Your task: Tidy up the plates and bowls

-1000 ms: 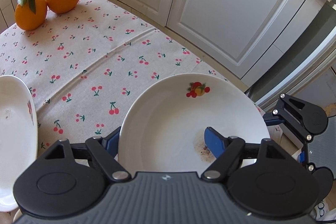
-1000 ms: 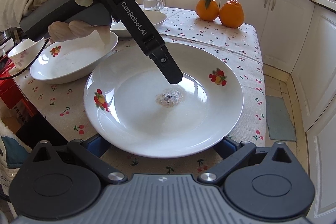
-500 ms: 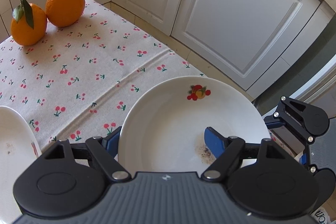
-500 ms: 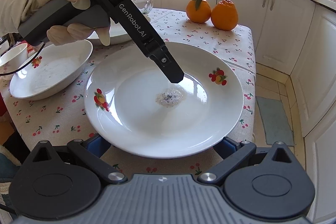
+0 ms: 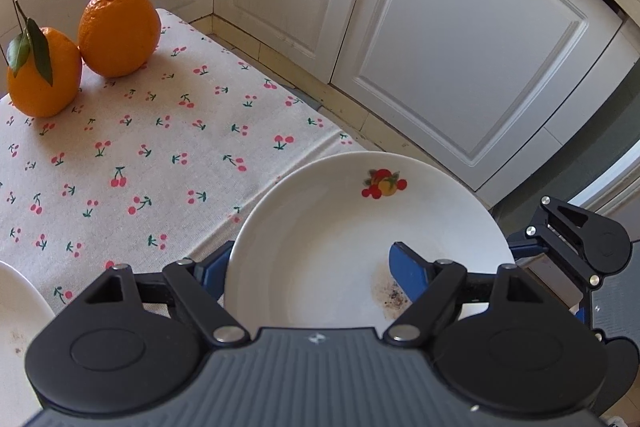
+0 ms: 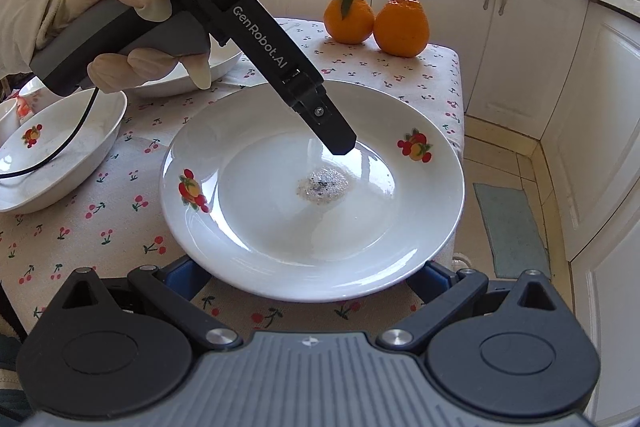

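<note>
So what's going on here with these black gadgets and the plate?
A gloved person is working two hand-held grippers at a kitchen table. The left gripper grips the white plate by its rim, one finger resting inside near some crumbs. The right gripper sits open at the plate's near edge, its fingers straddling the rim. Two white bowls wait beside it, and two oranges stand at the table's far end.

Between the plate (image 6: 312, 227) and the two oranges (image 6: 376, 21) you have a bare strip of cherry-print tablecloth (image 6: 404, 75) to pass over, while on your left the bowl (image 6: 52, 155) and a second dish behind the left gripper (image 6: 340, 141) crowd that side.
</note>
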The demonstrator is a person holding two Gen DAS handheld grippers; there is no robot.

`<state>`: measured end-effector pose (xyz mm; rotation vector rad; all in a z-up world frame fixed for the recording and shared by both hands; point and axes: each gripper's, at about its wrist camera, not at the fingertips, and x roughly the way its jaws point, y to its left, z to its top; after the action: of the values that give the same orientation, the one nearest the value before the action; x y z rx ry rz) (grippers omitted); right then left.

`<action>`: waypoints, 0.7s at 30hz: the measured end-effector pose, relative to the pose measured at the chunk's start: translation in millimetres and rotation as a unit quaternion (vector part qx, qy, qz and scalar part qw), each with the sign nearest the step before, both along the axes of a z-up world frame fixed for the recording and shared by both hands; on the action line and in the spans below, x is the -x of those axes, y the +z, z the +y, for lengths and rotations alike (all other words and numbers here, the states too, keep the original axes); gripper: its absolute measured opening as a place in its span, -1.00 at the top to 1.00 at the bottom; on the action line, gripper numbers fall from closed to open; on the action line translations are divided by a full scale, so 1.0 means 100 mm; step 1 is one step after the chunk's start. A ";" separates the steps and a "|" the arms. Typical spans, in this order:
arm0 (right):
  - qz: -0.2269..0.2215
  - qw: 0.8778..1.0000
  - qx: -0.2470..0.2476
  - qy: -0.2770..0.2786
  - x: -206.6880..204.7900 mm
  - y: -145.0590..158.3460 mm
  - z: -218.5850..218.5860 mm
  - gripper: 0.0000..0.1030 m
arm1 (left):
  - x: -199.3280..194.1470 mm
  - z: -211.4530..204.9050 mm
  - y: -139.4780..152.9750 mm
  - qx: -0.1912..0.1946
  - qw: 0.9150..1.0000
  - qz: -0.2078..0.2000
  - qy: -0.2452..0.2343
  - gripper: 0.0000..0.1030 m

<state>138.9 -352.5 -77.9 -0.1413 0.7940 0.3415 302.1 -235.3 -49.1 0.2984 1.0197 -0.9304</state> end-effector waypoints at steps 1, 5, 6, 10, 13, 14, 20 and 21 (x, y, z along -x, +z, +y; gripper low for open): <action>-0.001 1.000 -0.001 -0.001 -0.01 0.00 0.00 -1.00 | -0.01 0.00 0.00 0.000 1.000 0.000 0.001 -0.56; -0.001 1.000 -0.001 -0.003 -0.02 0.00 -0.01 -1.00 | -0.04 -0.01 -0.02 0.001 1.000 0.003 0.002 -0.56; -0.001 1.000 -0.001 -0.004 -0.03 0.00 -0.01 -1.00 | -0.04 -0.02 -0.03 0.002 1.000 0.003 0.002 -0.56; -0.003 1.000 0.001 -0.008 -0.03 0.00 -0.01 -1.00 | -0.06 -0.03 -0.03 0.004 1.000 0.000 0.002 -0.56; -0.005 1.000 0.002 -0.010 -0.03 -0.01 0.00 -1.00 | -0.06 -0.03 -0.03 0.005 1.000 -0.002 0.002 -0.56; -0.006 1.000 0.003 -0.011 -0.03 -0.01 0.00 -1.00 | -0.05 -0.02 -0.03 0.003 1.000 -0.005 0.001 -0.56; -0.008 1.000 0.003 -0.019 0.03 0.02 0.00 -1.00 | 0.05 0.05 0.07 -0.005 1.000 -0.030 0.008 -0.60; -0.007 1.000 0.002 -0.022 0.06 0.04 0.00 -1.00 | 0.06 0.08 0.11 -0.006 0.999 -0.033 0.013 -0.60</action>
<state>133.4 -352.9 -74.3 -0.1299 0.7830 0.2973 295.6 -227.1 -38.4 0.3235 0.9659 -0.8866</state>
